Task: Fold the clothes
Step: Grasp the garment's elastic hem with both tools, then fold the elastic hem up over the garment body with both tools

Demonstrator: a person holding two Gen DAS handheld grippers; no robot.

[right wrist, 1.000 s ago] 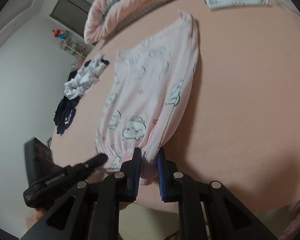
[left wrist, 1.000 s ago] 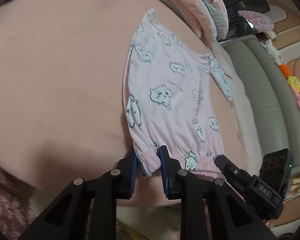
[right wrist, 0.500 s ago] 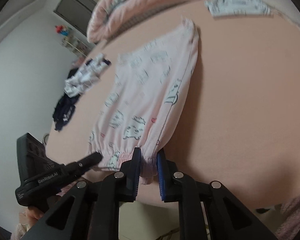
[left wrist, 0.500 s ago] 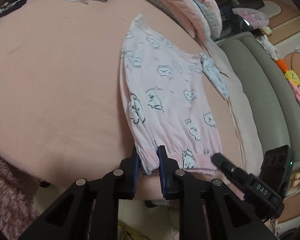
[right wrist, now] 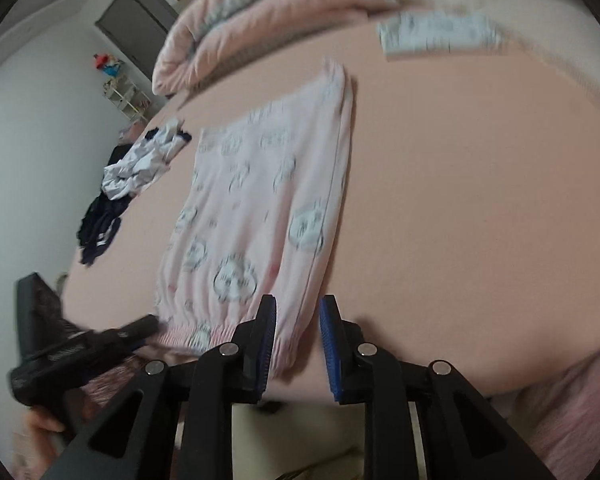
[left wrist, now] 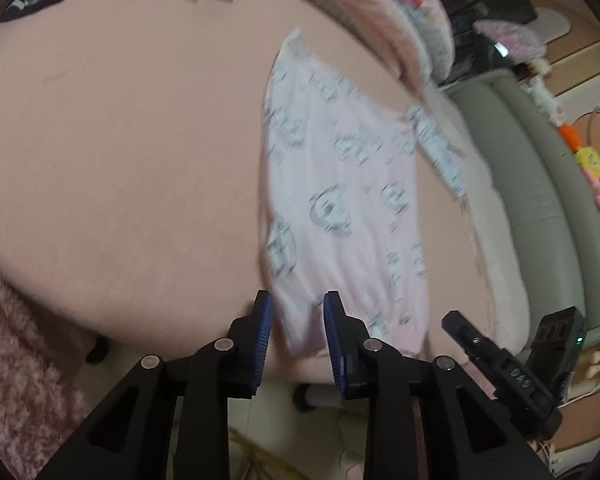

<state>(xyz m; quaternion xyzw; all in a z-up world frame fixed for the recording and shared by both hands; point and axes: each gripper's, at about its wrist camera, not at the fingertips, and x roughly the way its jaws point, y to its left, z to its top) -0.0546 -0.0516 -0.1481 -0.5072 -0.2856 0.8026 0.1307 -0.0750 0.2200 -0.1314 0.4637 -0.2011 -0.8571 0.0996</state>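
Pink printed garment spread flat on the peach bed sheet, elastic hem at the near edge of the bed. Left gripper parted wide, blue pads either side of the hem's left corner, gripping nothing. Right gripper likewise spread open at the hem's right corner, fabric in the gap but not pinched; cloth contact with pads unclear through blur. Other gripper visible low in each view beside the hem. Folded white printed piece near the far edge, well apart. Crumpled white and dark clothes by the far left corner. Pink quilt along the far edge.
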